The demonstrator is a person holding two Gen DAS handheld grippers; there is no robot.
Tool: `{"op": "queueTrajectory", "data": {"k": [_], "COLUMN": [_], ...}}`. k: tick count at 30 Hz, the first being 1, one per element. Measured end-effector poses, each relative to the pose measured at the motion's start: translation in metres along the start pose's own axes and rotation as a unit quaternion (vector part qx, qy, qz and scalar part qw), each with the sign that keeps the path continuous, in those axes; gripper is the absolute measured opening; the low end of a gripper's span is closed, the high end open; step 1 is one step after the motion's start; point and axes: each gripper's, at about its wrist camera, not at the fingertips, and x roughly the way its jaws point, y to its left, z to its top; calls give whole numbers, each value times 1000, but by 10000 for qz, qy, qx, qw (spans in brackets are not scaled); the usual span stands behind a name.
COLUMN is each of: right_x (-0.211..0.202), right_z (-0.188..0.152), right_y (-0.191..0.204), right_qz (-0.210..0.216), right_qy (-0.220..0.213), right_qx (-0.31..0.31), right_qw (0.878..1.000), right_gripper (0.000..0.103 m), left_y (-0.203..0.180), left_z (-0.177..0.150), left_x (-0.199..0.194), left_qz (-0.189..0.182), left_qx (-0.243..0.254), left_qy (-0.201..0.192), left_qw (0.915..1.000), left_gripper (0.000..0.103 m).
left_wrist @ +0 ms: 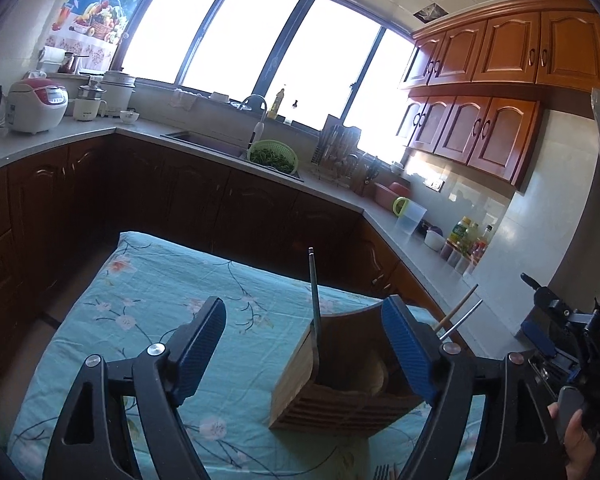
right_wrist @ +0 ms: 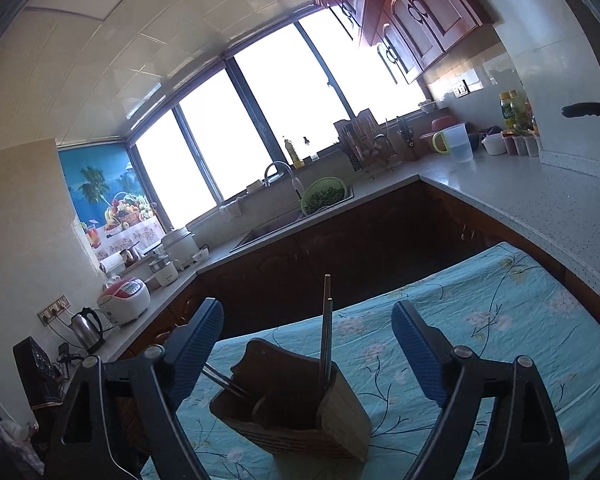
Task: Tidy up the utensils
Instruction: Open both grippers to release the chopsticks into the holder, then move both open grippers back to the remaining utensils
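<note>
A wooden utensil holder (left_wrist: 340, 384) stands on the table's blue flowered cloth (left_wrist: 160, 280). A metal handle (left_wrist: 314, 300) sticks straight up from it, and a wooden stick (left_wrist: 458, 308) and a second metal handle lean out to the right. My left gripper (left_wrist: 304, 312) is open just in front of the holder, with nothing between its pads. In the right wrist view the holder (right_wrist: 300, 416) sits below my open right gripper (right_wrist: 308, 314), two metal handles (right_wrist: 326, 340) upright in it. The right gripper (left_wrist: 540, 328) also shows at the left wrist view's right edge, held by a hand (left_wrist: 576, 440).
An L-shaped counter (right_wrist: 520, 200) runs behind the table, with a sink (left_wrist: 204, 142), a green colander (left_wrist: 274, 158), a dish rack (left_wrist: 338, 152), a rice cooker (left_wrist: 36, 106), a kettle (right_wrist: 86, 328), a clear jug (right_wrist: 458, 142) and bottles (left_wrist: 466, 240). Wall cabinets (left_wrist: 500, 64) hang at the right.
</note>
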Motion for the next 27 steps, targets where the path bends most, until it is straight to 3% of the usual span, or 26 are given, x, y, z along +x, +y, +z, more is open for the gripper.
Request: {"op": "queueTrajectory", "data": {"k": [4,13,27], "right_x": [-33,-91,-136], "right_z": [-12,-62,-128], "right_y": [3,-12,-44], "right_qz": [55,-154,-633], "right_qy": [-81,301,893], "right_qx": [-71,-29,235], "right_qw": [9999,9994,9937], "right_gripper": [100,100,100], "left_y": [-1,7,15], "left_z": [-19,-56,-96], "left_x": [-31,-90,-115], "left_qz": [-28,81,188], "left_qx": [42,67,-211], "left_qy": [22,251,1114], "left_qw": [10000,9996,9934], "left_gripper": [82,87,87]}}
